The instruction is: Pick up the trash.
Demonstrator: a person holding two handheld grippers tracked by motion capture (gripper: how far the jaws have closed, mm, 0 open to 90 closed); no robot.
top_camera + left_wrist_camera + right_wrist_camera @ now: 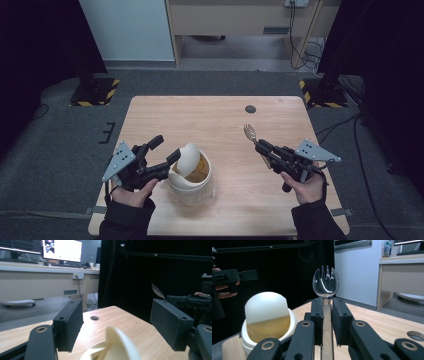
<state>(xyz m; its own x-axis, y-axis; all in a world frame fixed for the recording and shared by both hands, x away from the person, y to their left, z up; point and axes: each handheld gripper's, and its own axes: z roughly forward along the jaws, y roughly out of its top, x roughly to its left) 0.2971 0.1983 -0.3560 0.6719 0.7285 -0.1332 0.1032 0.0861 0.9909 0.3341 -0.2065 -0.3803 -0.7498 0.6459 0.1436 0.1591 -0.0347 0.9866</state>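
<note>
A white round container with a yellowish inside stands at the table's front left of centre. Its white lid leans tilted in the mouth, and the container and lid also appear in the right gripper view. My left gripper is open right beside the lid, one jaw near its edge; the lid rises between the spread jaws of that gripper. My right gripper is shut on the handle of a clear plastic spork, whose head stands above the gripper.
A wooden table has a small round hole near its far edge. Two floor stands with yellow-black stripes flank the far corners. Bare tabletop lies between the container and the right gripper.
</note>
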